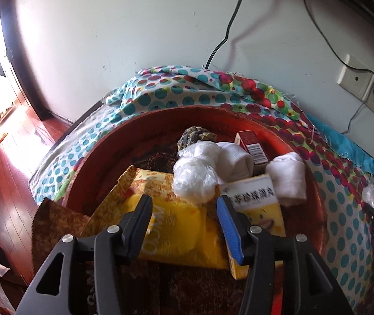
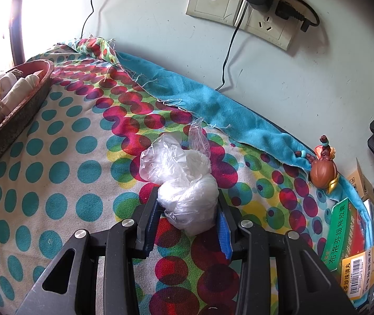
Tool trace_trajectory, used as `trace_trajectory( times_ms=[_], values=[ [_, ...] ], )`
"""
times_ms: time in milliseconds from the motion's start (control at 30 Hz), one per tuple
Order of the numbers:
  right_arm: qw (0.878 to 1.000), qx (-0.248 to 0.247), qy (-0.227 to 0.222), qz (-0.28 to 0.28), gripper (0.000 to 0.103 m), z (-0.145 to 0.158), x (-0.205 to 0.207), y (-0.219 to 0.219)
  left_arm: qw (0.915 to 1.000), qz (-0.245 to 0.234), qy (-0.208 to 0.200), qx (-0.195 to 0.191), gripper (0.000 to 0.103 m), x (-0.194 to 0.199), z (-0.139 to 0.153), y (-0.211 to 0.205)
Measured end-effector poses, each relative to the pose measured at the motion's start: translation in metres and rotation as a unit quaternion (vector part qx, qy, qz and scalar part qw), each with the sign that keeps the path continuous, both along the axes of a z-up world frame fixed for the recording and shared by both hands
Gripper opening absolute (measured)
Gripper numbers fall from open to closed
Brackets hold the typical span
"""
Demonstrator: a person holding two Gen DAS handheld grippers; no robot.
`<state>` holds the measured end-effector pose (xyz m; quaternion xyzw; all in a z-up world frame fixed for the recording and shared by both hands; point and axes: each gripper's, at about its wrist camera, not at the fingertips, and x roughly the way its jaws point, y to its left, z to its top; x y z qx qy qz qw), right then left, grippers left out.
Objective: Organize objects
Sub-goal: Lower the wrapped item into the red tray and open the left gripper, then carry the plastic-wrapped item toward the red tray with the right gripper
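Two grippers: left gripper (image 1: 184,210), jaws apart and empty, above the packet (image 1: 176,233) in the red basket (image 1: 102,147); right gripper (image 2: 188,210), jaws clamped on a plastic bag (image 2: 184,191) mid-surface, dotted cloth (image 2: 55,136) beneath.

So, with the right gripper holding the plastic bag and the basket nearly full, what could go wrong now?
1. The crumpled plastic bag is soft and slippery; the right gripper pinches only its lower part, so it may slip out when carried.
2. The red basket is crowded already; another bag may roll off the pile.
3. The open left gripper hangs close over the yellow packet and could knock the yellow box.
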<state>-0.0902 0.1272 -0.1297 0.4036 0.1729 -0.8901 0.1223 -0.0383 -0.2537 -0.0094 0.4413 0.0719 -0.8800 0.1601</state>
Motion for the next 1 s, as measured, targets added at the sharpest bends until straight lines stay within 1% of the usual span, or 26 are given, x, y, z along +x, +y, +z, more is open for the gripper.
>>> trace_trajectory(
  times_ms=[67, 167, 333, 400, 467, 567, 600, 733, 833, 933, 1000],
  values=[
    [1.000, -0.001, -0.001, 0.000, 0.036, 0.000, -0.001, 0.000, 0.9999, 0.000, 0.008, -0.009, 0.053, 0.011, 0.006, 0.007],
    [1.000, -0.006, -0.003, 0.000, 0.036, 0.001, -0.002, 0.000, 0.9996, -0.011, 0.024, -0.012, 0.055, 0.030, 0.012, 0.020],
    [1.000, -0.018, -0.009, -0.002, 0.036, 0.001, -0.003, 0.002, 0.9981, -0.031, 0.038, -0.036, 0.056, 0.064, 0.018, 0.046],
    [1.000, -0.012, -0.005, -0.002, 0.036, 0.000, -0.002, 0.001, 0.9972, -0.039, 0.044, -0.047, 0.057, 0.076, 0.018, 0.053],
    [1.000, -0.004, -0.001, -0.001, 0.036, 0.000, -0.002, 0.000, 0.9968, -0.043, 0.045, -0.050, 0.057, 0.087, 0.018, 0.058],
    [1.000, 0.007, 0.005, -0.001, 0.036, 0.001, -0.001, -0.002, 0.9956, -0.051, 0.046, -0.063, 0.058, 0.100, 0.017, 0.060],
    [1.000, 0.008, 0.005, -0.001, 0.036, 0.001, 0.000, -0.002, 0.9949, -0.052, 0.048, -0.073, 0.058, 0.105, 0.016, 0.061],
    [1.000, 0.013, 0.007, -0.001, 0.036, 0.001, 0.000, -0.004, 0.9920, -0.056, 0.066, -0.092, 0.058, 0.122, 0.016, 0.061],
    [0.999, 0.029, 0.015, -0.001, 0.036, 0.000, 0.003, -0.009, 0.9914, -0.060, 0.072, -0.091, 0.058, 0.130, 0.014, 0.059],
    [0.999, 0.039, 0.019, -0.005, 0.036, 0.000, 0.005, -0.011, 0.9915, -0.071, 0.067, -0.086, 0.058, 0.133, 0.010, 0.055],
    [0.999, 0.030, 0.013, -0.018, 0.036, 0.000, 0.003, -0.009, 0.9905, -0.072, 0.069, -0.095, 0.058, 0.136, 0.009, 0.052]
  ],
)
